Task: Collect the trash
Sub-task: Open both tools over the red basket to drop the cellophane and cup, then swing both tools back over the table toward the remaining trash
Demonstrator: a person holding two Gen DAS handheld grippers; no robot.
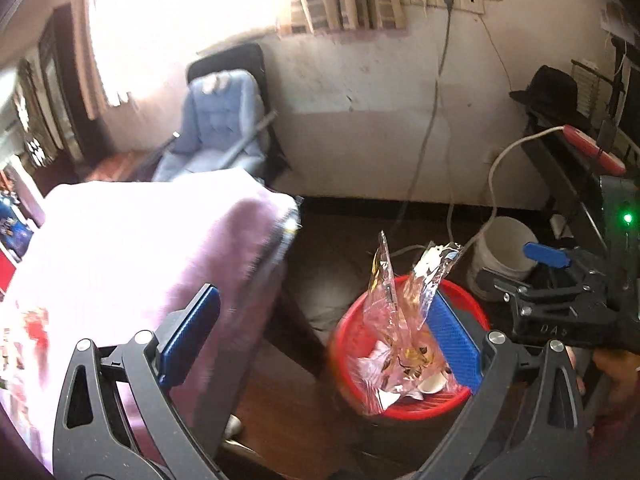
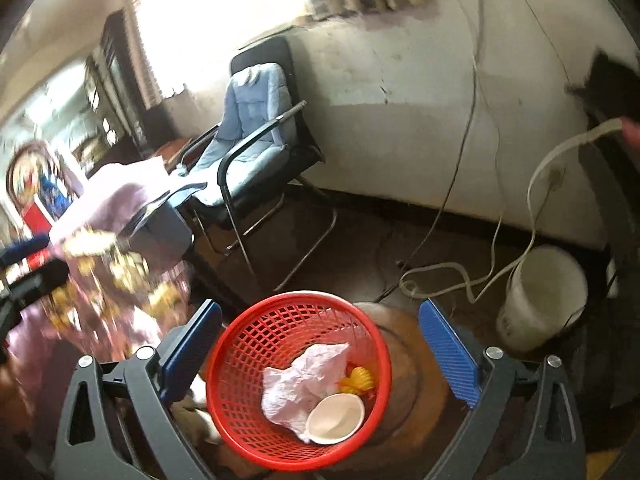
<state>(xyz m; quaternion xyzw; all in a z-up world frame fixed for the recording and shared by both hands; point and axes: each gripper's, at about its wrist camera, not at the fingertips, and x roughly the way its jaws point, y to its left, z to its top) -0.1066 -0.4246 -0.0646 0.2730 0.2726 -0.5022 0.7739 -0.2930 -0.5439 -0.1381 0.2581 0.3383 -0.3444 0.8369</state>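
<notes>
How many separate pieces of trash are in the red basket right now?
4. Crumpled white paper in the middle, a white bowl-shaped lid in front of it, a yellow scrap to its right, and a clear plastic wrapper standing up in the red basket. More may be hidden underneath.

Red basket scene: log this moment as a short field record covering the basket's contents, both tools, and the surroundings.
container: red mesh basket on the floor
contents: crumpled white paper, white bowl-like dish, yellow item, clear plastic wrapper sticking up out of the rim
left tool: open, pads not on the wrapper
right tool: open, empty, above the basket
nearby: white bucket, chair with blue cushion, pink cloth
task state: wrapper in the basket
</notes>
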